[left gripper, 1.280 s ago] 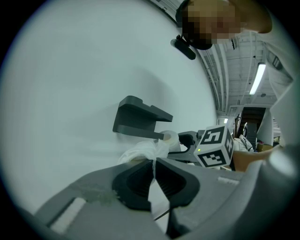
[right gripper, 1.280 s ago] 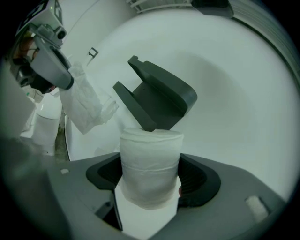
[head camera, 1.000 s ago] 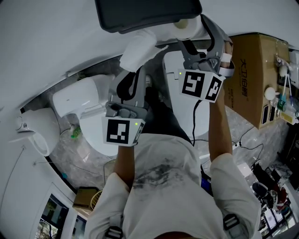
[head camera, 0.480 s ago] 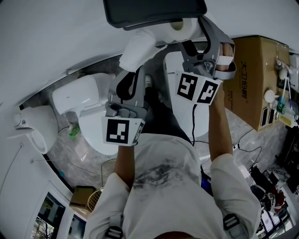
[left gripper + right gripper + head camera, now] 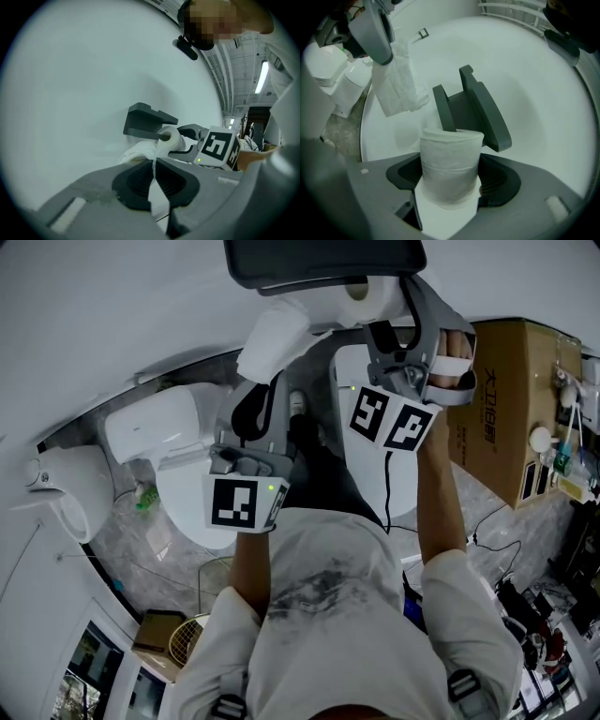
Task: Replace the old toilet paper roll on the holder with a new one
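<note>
Bathroom, white wall (image 5: 70, 93) | right tongs (image 5: 451, 183) spread wide, clamping toilet paper roll (image 5: 450, 154) | roll sits at arm of grey holder (image 5: 476, 108) | left tongs (image 5: 153, 176) pressed shut on loose tissue (image 5: 140, 152) just beside holder | step: roll at holder; coming off or going on, cannot tell | next: slide roll straight along arm, tissue held clear

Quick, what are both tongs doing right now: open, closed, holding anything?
Left tongs: closed on a thin tissue sheet.
Right tongs: closed on the toilet paper roll, right at the holder.
</note>
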Demonstrator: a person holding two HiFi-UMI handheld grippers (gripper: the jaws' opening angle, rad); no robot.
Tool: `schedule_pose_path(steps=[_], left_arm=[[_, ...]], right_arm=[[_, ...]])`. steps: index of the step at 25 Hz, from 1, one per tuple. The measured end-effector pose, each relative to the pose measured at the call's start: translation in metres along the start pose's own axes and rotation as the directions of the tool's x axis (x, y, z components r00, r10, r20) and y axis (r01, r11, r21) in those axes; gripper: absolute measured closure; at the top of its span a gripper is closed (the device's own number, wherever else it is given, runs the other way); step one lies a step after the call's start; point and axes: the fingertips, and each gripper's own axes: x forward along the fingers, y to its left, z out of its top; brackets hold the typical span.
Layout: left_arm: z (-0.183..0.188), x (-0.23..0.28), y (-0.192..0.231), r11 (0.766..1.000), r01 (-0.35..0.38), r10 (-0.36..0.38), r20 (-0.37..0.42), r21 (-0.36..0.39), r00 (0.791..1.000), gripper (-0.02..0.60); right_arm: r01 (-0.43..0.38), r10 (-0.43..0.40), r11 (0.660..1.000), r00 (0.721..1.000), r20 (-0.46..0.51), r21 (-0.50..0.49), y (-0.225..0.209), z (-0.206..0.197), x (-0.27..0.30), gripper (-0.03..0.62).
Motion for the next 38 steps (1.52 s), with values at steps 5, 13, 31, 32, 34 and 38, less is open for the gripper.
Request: schedule_pose_path(steps=[5, 13, 31, 32, 34, 38], left_arm=[[0.001, -0.002, 0.004, 1.000, -0.014, 0.014, 0.003, 0.000, 1.000, 0.566], [0.007, -0.015, 0.027, 0.999, -0.034, 0.034, 0.010, -0.006, 0.999, 0.566], [0.007, -0.015, 0.029, 0.998, -0.057, 0.057, 0.016, -0.008, 0.998, 0.566], [0.007, -0.015, 0.030, 0.998, -0.058, 0.059, 0.016, -0.008, 0.998, 0.566], [0.007, -0.015, 0.029, 0.998, -0.062, 0.062, 0.016, -0.009, 0.998, 0.566], [0.007, -0.015, 0.029, 0.998, -0.067, 0.067, 0.019, -0.010, 0.998, 0.566]], right_arm=[[0.008, -0.009, 0.999, 1.000, -0.013, -0.043, 0.001, 0.006, -0.001, 0.235], [0.014, -0.017, 0.997, 0.999, -0.029, -0.077, 0.006, 0.035, 0.001, 0.235], [0.017, -0.024, 0.992, 0.998, -0.057, -0.121, 0.006, 0.034, -0.003, 0.235], [0.016, -0.024, 0.992, 0.998, -0.057, -0.125, 0.006, 0.033, -0.003, 0.235], [0.017, -0.024, 0.991, 0.998, -0.057, -0.133, 0.006, 0.034, -0.003, 0.235], [0.017, -0.025, 0.990, 0.998, -0.053, -0.143, 0.005, 0.035, -0.004, 0.235]])
